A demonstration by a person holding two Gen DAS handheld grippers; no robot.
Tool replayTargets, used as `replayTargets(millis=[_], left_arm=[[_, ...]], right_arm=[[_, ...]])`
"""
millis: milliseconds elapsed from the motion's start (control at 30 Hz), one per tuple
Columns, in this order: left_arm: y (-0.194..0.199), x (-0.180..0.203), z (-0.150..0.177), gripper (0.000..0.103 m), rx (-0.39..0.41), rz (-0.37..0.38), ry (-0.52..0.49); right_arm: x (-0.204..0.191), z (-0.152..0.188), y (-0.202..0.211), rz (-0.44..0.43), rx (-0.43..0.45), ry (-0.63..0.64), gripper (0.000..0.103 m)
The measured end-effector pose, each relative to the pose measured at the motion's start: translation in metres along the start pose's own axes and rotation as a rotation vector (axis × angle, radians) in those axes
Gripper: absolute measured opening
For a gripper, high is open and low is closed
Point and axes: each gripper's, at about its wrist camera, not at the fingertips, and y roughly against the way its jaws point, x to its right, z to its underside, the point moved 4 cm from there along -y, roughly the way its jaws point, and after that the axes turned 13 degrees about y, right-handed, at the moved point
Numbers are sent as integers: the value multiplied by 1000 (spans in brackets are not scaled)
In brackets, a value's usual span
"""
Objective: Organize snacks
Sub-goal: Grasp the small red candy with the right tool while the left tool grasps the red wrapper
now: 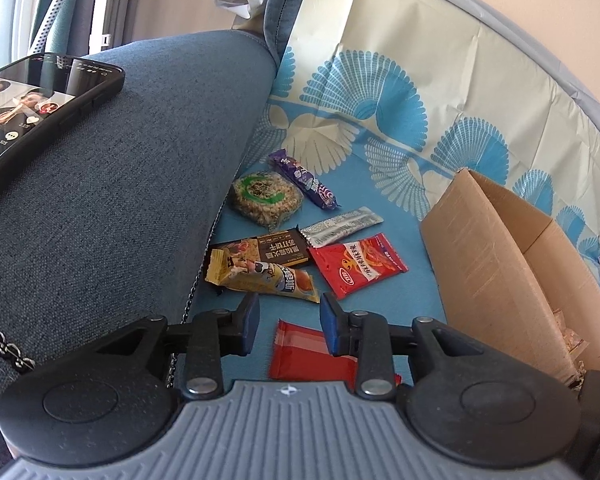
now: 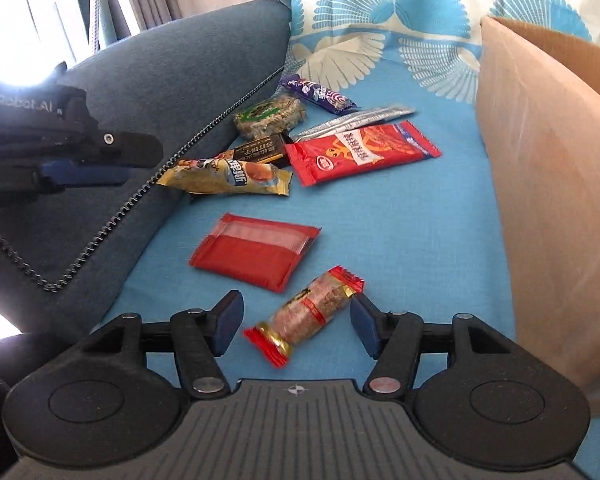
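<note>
The right gripper (image 2: 296, 326) points forward and down at the blue sheet (image 2: 400, 240), its blue pads (image 2: 228, 320) spread apart. A small sausage-shaped snack in a clear wrapper with red and gold ends (image 2: 308, 314) lies on the sheet between them, at a slant. Its upper end is close to the right-hand pad, though I cannot tell if they touch; the left-hand pad stands clear of it, so nothing is clamped.

The left gripper (image 1: 288, 322) also tilts downward, its pads a short way apart with nothing between them. It hangs over the near end of a flat red packet (image 1: 304, 354) without gripping it. In the right wrist view this gripper (image 2: 100, 160) shows at the left edge, above the sofa arm (image 2: 180, 60).

Beyond the red packet lie the other snacks in a loose cluster beside the sofa arm: a yellow packet (image 1: 260, 276), a dark bar (image 1: 276, 250), a red sachet (image 1: 358, 266), a silver stick (image 1: 342, 226), a round rice cake (image 1: 266, 198) and a purple bar (image 1: 304, 178). A cardboard box (image 1: 500, 280) stands open to the right of them. A phone (image 1: 40, 112) rests on the sofa arm.
</note>
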Motion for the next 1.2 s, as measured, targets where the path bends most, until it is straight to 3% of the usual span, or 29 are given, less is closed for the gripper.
replayTargets(millis=[100, 167, 233, 367, 433, 500, 700, 800, 967, 1200], left_arm=[[-3, 1, 1, 37, -9, -9, -4], [-4, 2, 1, 37, -17, -16, -9], [-8, 2, 2, 43, -36, -14, -12], [-25, 4, 5, 56, -138, -27, -17], [-38, 8, 9, 75, -216, -46, -34], [-51, 11, 13, 84, -281, -66, -49], [-77, 19, 23, 87, -370, -108, -83], [-84, 29, 28, 96, -369, -129, -144], [-99, 44, 40, 96, -392, -158, -252], [-107, 44, 43, 94, -363, -209, -258]], right_arm=[[-3, -1, -3, 49, -4, 62, 50], [-1, -2, -3, 64, -6, 77, 32], [3, -3, -1, 70, -14, 72, 20], [9, -2, 3, 98, -29, 64, 19], [11, 0, 6, 107, -41, 62, 19], [11, 1, 9, 105, -52, 66, 19], [13, 7, 18, 100, -82, 72, 19], [13, 10, 21, 94, -95, 69, 19], [13, 14, 22, 94, -98, 68, 21], [15, 17, 26, 100, -93, 69, 21]])
